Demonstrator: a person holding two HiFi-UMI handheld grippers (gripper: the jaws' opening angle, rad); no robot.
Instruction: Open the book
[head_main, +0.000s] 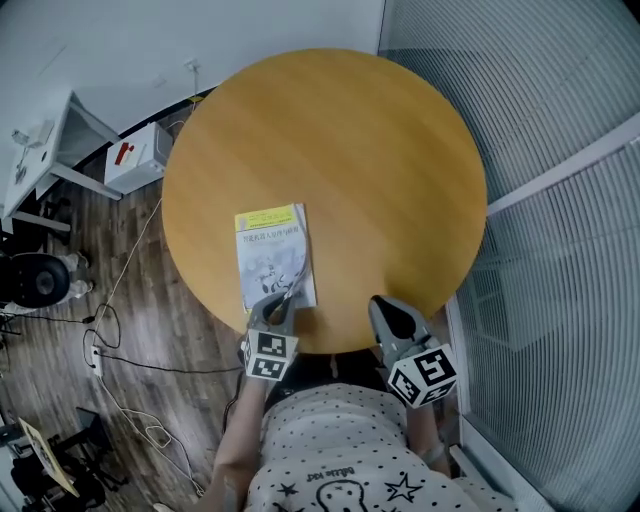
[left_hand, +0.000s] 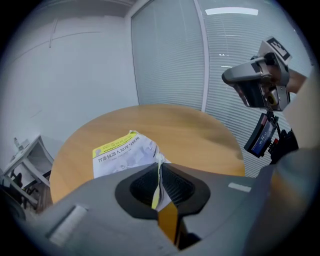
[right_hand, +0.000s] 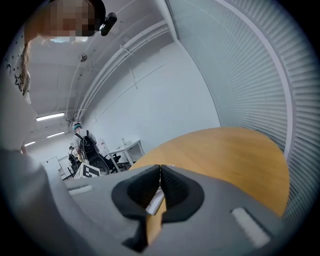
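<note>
Book (head_main: 274, 255) lay at the near edge of the round table (head_main: 380, 150). My left gripper (left_hand: 159, 172) pinched a raised corner of its cover (left_hand: 122, 152); my right gripper (right_hand: 160, 172) hung alongside, jaws together, empty.

Round wooden table (head_main: 400, 150), dark plank floor (head_main: 130, 260), white wall (head_main: 120, 40), slatted blinds (head_main: 560, 100).

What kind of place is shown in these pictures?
Probably an office or lab: a round wooden table, slatted blinds along one side, a white desk and a black office chair nearby.
</note>
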